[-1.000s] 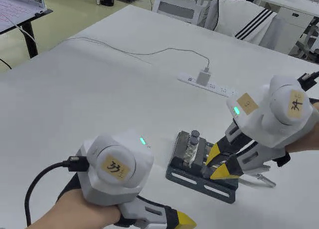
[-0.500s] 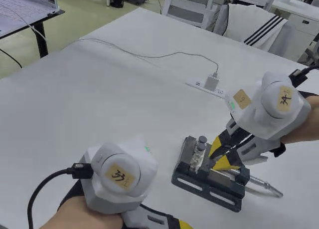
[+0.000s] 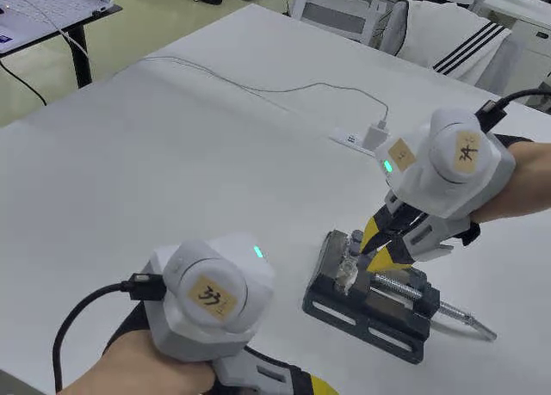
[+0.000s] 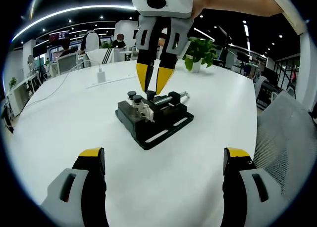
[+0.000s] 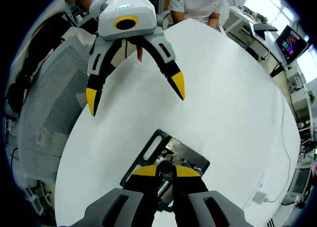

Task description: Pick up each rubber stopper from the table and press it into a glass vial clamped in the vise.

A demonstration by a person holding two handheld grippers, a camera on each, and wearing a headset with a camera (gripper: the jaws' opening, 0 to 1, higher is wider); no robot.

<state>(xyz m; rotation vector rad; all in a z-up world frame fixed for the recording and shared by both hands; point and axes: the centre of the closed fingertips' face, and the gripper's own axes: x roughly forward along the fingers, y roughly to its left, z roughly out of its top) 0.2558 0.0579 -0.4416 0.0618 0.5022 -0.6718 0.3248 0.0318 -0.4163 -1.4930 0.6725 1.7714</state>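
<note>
Right claw [image 5: 166,171] squeezed nearly shut, yellow tips pinching a small round dark stopper [image 5: 165,164], rubbery-looking and matte. Hanging right over the top of the vise [image 4: 159,124], just beside two little glass vials [image 4: 140,107] clamped upright in there, both already capped with the same kind of dark plug. No telling whether pushed into a vial of its own or just touching the vise.

Left claw [image 4: 164,156] spread wide open, gripping nothing, hovering low over bare table [image 3: 172,163] in front of the vise, well apart from it.

Materials, for the curious: black fingers with pointy yellow tips on both claws, chunky rounded white plastic bodies, a small green light and a tan paper sticker on each. Vise blocky and black, flat base with slots, plus a shiny threaded screw and a thin metal handle [image 3: 469,322] poking out one end. Vials clear and cylindrical. Table white, smooth, no gloss to speak of. Farther back, a white power strip [image 3: 349,139] with a boxy plug [image 3: 375,137] in it and a thin cable [image 3: 241,87] snaking off across the tabletop.
</note>
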